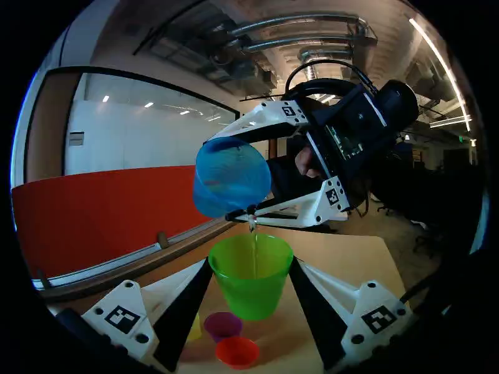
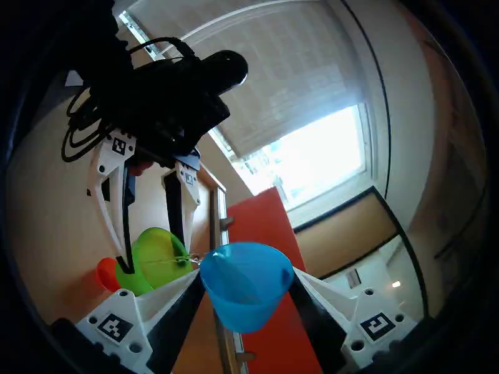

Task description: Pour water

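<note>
I see a translucent blue cup and a translucent bright green cup, while the smaller purple cup and orange-red cup look solid in colour and the desk is a pale tan. My left tool and right tool are white, with black fingers and black-and-white square markers. The wall panel is a flat red-orange.

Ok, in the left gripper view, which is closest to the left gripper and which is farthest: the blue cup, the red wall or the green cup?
1. The green cup: held in the left gripper, in the middle.
2. The blue cup: just above it, tipped and pouring water in.
3. The red wall: far behind, on the left.
</note>
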`<state>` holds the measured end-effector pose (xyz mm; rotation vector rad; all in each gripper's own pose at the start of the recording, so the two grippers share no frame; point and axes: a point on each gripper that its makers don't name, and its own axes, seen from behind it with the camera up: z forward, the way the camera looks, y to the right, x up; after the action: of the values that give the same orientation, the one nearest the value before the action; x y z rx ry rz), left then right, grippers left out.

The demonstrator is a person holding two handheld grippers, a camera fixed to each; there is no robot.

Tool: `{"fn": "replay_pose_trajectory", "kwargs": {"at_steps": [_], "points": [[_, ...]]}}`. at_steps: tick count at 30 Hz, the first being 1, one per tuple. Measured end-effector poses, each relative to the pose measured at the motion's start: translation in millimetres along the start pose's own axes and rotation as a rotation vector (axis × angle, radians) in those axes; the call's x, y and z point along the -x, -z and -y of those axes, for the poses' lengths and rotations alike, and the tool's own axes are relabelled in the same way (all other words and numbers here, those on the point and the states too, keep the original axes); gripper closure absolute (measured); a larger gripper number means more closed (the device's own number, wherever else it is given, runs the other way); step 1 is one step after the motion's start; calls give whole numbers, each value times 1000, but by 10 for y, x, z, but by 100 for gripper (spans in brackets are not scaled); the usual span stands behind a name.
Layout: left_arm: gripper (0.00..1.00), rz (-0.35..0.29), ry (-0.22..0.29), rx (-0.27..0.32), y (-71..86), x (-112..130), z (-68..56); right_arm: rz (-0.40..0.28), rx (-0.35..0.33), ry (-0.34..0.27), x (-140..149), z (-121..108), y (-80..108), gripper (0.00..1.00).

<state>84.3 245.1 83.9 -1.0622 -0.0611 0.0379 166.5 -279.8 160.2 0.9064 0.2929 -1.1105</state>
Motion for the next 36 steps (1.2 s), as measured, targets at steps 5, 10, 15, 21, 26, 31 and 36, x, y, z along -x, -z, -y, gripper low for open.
{"fn": "replay_pose_trajectory", "kwargs": {"at_steps": [5, 10, 15, 21, 26, 31, 36], "points": [[13, 2, -2, 4, -9, 11, -13, 3, 2, 15, 2, -9, -9, 9], [13, 2, -1, 4, -14, 20, -9, 5, 8, 25, -2, -28, -3, 9], [13, 3, -3, 4, -20, 14, -16, 6, 10, 30, -2, -37, 2, 9], [13, -2, -1, 3, -22, -17, -11, 7, 14, 45, -9, -36, 4, 9], [13, -3, -3, 2, -14, -24, -16, 9, 19, 56, -1, -47, 1, 9], [13, 1, -5, 1, -3, -13, -14, 11, 22, 65, -1, -51, 2, 9], [13, 2, -6, 1, -1, -26, -18, 11, 23, 73, -4, -65, 10, 9]]}}
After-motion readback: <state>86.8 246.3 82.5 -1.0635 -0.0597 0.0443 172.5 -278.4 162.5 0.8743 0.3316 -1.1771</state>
